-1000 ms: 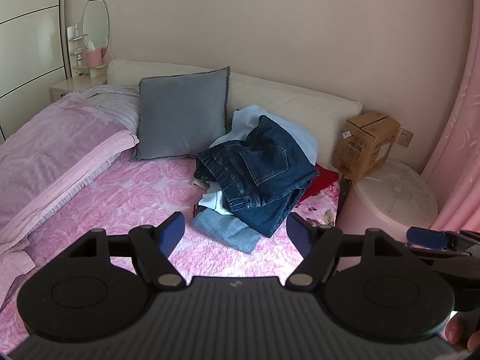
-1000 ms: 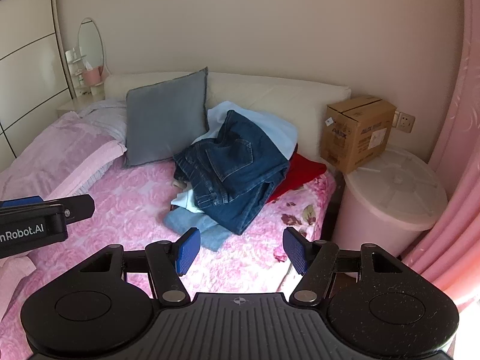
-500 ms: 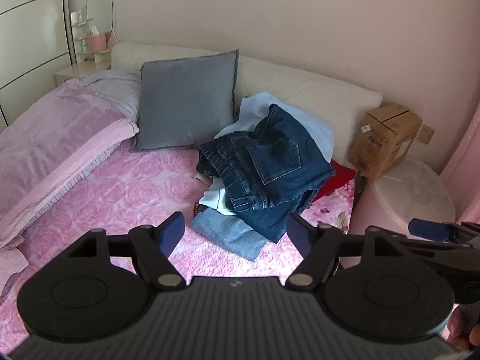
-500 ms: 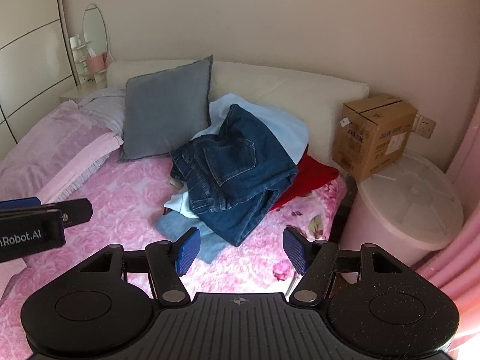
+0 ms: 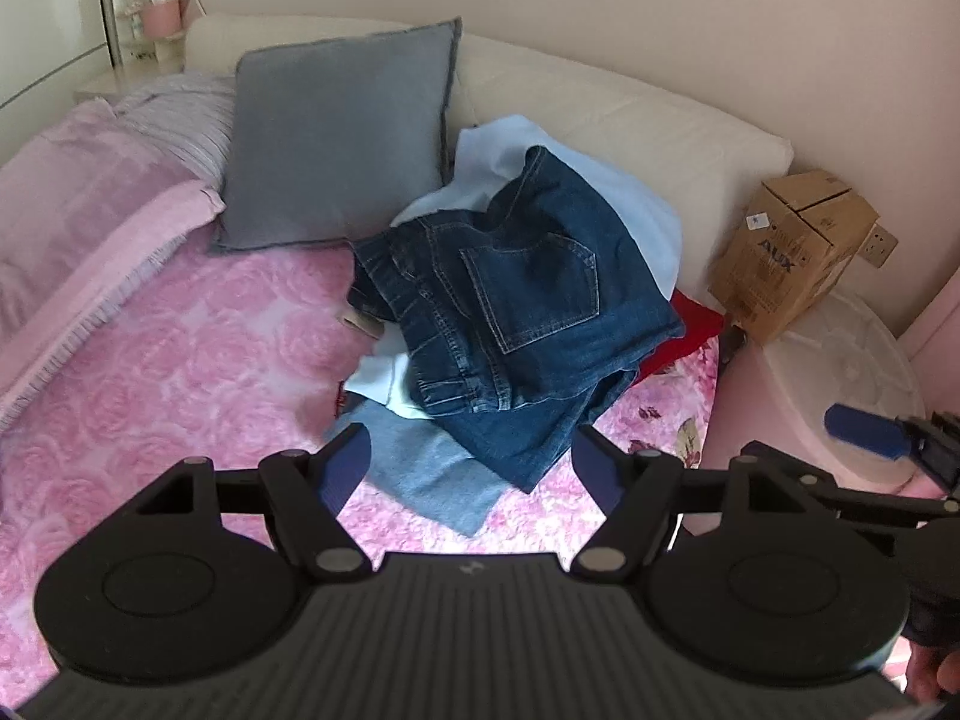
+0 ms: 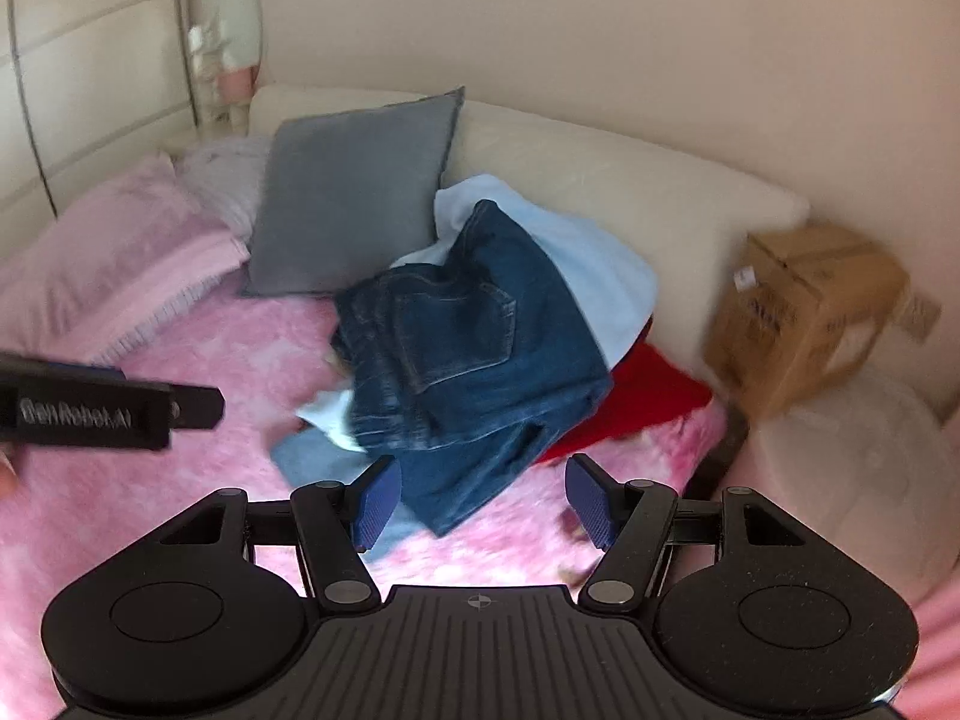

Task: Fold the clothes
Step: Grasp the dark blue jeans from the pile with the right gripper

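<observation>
At centre frame in both views the clothes pile now fills far more of the picture than a second ago: I've brought both grippers in toward it. The jeans (image 5: 528, 324) lie on top, over a pale blue garment (image 5: 600, 192), a red one (image 5: 690, 336) and a grey-blue piece (image 5: 432, 474) at the near edge, all on the pink bed (image 5: 180, 372). My left gripper (image 5: 474, 471) is spread wide and empty, just short of the pile; my right gripper (image 6: 477, 495) is equally wide and empty. The right view is blurred, so I'm moving fast. Nothing is grasped yet; I judge the jeans the first pick.
</observation>
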A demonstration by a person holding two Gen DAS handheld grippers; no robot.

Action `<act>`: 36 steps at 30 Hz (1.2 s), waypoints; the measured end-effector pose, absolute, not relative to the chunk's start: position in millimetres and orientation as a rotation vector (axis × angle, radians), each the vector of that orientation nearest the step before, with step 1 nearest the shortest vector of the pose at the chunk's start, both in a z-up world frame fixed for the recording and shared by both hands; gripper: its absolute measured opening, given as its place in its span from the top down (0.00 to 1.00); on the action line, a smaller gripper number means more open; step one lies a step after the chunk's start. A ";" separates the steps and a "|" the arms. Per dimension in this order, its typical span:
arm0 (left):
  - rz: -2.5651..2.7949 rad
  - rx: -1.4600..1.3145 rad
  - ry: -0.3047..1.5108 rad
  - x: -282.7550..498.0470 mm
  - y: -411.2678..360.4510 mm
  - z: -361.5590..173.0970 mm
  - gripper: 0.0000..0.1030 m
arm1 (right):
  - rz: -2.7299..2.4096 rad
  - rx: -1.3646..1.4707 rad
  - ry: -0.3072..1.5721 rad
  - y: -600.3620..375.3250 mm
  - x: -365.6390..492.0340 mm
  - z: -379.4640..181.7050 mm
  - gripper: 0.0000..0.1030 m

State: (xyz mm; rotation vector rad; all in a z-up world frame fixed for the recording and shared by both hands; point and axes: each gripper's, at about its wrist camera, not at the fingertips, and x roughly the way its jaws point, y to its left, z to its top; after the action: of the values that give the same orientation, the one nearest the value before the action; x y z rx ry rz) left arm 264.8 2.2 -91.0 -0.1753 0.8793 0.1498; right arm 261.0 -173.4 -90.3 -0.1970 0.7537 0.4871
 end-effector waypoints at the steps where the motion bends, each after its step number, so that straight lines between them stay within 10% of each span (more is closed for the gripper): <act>1: 0.151 -0.174 0.885 270.9 2.2 -94.9 0.31 | 0.486 -0.229 0.745 -172.4 267.6 -94.6 0.37; 25: 0.165 -0.260 1.055 414.7 26.0 -216.9 0.31 | 0.546 -0.636 0.767 -138.4 403.7 -236.8 0.37; 36: 0.186 -0.298 1.112 447.3 32.6 -258.1 0.32 | 0.522 -1.113 0.424 -116.1 416.0 -312.1 0.37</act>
State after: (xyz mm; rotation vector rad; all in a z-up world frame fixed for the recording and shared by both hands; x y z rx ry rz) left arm 447.3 32.6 -258.1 -0.2979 1.1120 0.1864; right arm 416.0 -116.1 -312.1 -1.1134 0.4243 0.5218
